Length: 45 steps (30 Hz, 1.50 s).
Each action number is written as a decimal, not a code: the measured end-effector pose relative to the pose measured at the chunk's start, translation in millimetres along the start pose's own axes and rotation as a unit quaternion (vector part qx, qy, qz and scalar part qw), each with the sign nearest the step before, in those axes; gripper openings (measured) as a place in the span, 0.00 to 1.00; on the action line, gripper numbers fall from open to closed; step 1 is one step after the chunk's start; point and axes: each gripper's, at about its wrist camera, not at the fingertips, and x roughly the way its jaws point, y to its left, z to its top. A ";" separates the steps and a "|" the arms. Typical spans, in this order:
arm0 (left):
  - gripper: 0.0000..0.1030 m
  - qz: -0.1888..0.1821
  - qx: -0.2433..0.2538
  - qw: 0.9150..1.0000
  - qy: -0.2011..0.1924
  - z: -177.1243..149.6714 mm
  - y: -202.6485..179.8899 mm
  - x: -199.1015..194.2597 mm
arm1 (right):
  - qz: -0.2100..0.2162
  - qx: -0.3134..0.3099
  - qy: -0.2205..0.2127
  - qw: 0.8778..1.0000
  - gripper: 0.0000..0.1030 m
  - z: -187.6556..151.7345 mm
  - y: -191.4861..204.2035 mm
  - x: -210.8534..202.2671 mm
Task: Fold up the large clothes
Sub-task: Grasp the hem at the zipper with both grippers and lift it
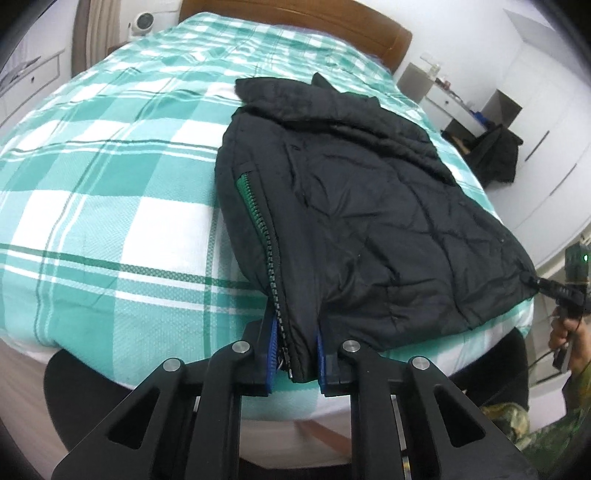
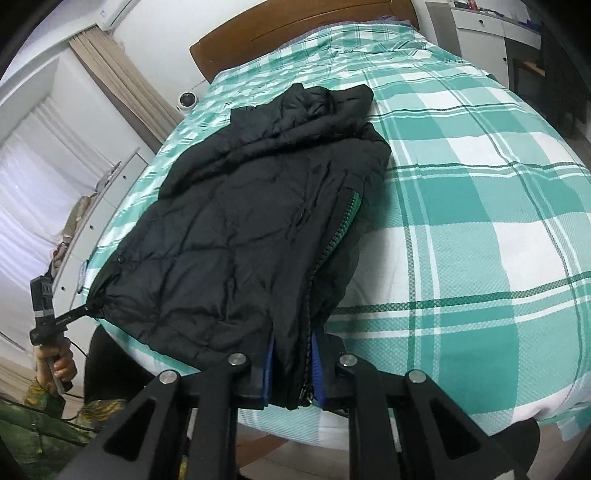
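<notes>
A black puffer jacket [image 1: 351, 192] [image 2: 240, 221] lies folded on the green-and-white checked bed [image 1: 110, 184] [image 2: 480, 221], hood towards the headboard. A black zipper on green tape [image 1: 258, 214] [image 2: 343, 229] runs down one long edge. My left gripper [image 1: 295, 343] is shut on the hem beside the zipper, which is lifted off the bed. In the right wrist view my right gripper [image 2: 291, 354] is likewise shut on the hem at the zipper end. Each view shows the other gripper, right [image 1: 543, 286] and left [image 2: 86, 308], pinching the far hem corner.
A wooden headboard [image 1: 295, 14] closes the far end of the bed. A white fan [image 1: 142, 22] and drawers stand at the left, a desk and a chair draped with dark clothes [image 1: 495, 151] at the right. A person's hand [image 2: 59, 362] grips the other handle.
</notes>
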 end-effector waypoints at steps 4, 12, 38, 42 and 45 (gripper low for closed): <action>0.14 0.003 0.019 1.000 0.012 -9.9 -3.8 -10.9 | -0.004 -0.016 0.015 1.000 0.16 -4.5 5.4 -7.2; 0.14 -0.031 0.004 0.999 -0.004 -25.3 -8.3 -80.6 | 0.070 -0.009 0.063 0.996 0.16 -25.9 18.1 -52.0; 0.99 -0.058 -0.043 0.994 -0.084 204.5 27.3 0.5 | 0.149 0.202 -0.111 0.962 1.00 170.6 -72.3 57.7; 0.98 0.004 -0.009 1.000 -0.014 200.2 31.1 56.6 | 0.030 0.081 -0.083 0.993 1.00 187.5 -40.6 71.2; 0.97 0.046 0.017 0.999 0.016 205.8 26.5 101.2 | -0.030 0.006 -0.043 0.999 1.00 200.8 -18.5 110.6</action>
